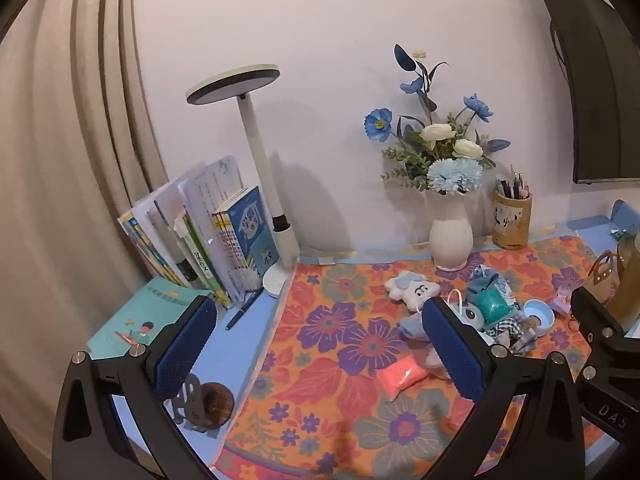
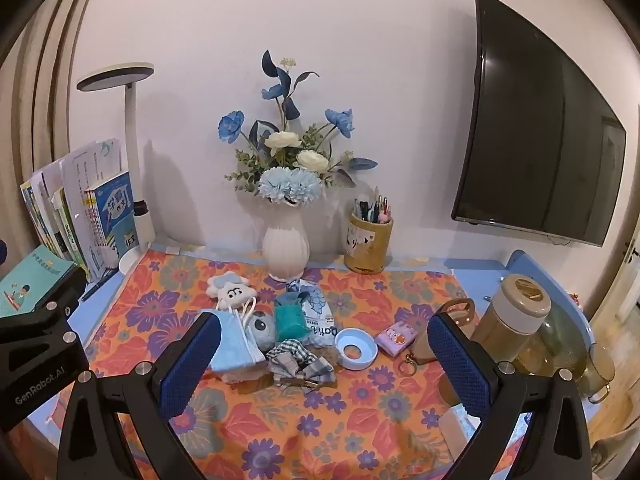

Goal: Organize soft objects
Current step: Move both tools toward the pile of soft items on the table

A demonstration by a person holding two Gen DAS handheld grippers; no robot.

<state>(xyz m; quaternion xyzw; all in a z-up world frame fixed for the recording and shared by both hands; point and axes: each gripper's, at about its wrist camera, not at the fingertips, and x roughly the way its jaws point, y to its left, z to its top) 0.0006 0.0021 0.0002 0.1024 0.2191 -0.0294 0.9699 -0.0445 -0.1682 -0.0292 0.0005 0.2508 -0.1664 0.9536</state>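
Note:
A heap of soft things lies mid-table on the flowered cloth point(image 2: 320, 432): a white cloud plush point(image 2: 231, 290), a blue face mask point(image 2: 232, 340), a grey-blue plush point(image 2: 262, 328), a teal pouch point(image 2: 290, 320) and a checked cloth point(image 2: 300, 360). A pink packet point(image 1: 402, 376) lies on the cloth in the left wrist view, nearer than the heap point(image 1: 486, 312). My left gripper point(image 1: 316, 344) is open and empty, above the cloth left of the heap. My right gripper point(image 2: 324, 360) is open and empty, its jaws either side of the heap but short of it.
A white vase of flowers point(image 2: 286, 252), a pencil pot point(image 2: 368, 246), a lamp point(image 1: 276, 208) and upright books point(image 1: 224, 236) line the back wall. A blue ring lid point(image 2: 356, 348), a purple box point(image 2: 396, 336), a jar point(image 2: 510, 316) and glassware stand at right.

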